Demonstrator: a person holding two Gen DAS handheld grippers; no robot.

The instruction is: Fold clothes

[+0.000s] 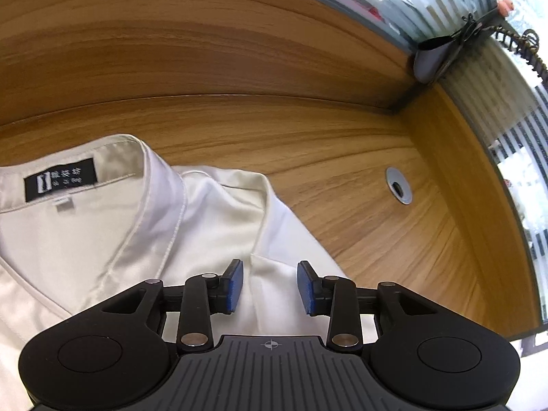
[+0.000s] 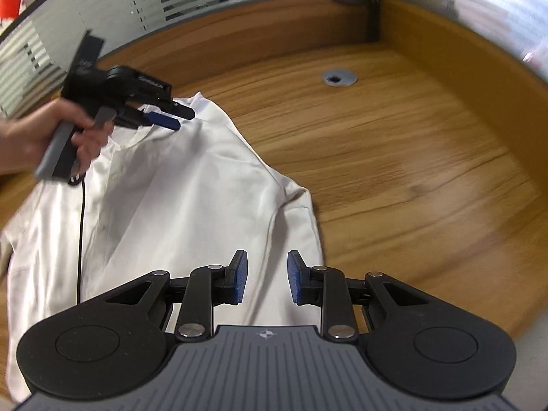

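The left wrist view shows the left gripper (image 1: 270, 286) above a cream satin shirt (image 1: 102, 239) that lies on a wooden desk (image 1: 274, 130). Its two blue pads (image 1: 235, 284) stand apart, and nothing is pinched between them; only the cloth near the shoulder is seen below the gap. The collar of the shirt is open toward the camera, and a black label (image 1: 60, 178) with white signs sits inside the neck, with a small white tag just under it. A round grey cable hole (image 1: 399, 185) is in the desk to the right of the shirt, apart from it. A low wooden wall runs around the desk, and striped glass stands behind it.

In the right wrist view, the right gripper (image 2: 267, 277) hangs over the lower side part of the shirt (image 2: 178, 198). Its blue pads are also spread, with a gap between them and no cloth in it. This picture is a little blurred. At the upper left a hand (image 2: 44, 133) holds the left gripper (image 2: 167, 118) by its handle, with the tips over the collar area; if they touch the cloth, I cannot tell. A thin black cable (image 2: 81, 239) hangs from this handle across the shirt. The cable hole (image 2: 339, 78) is beyond the shirt.
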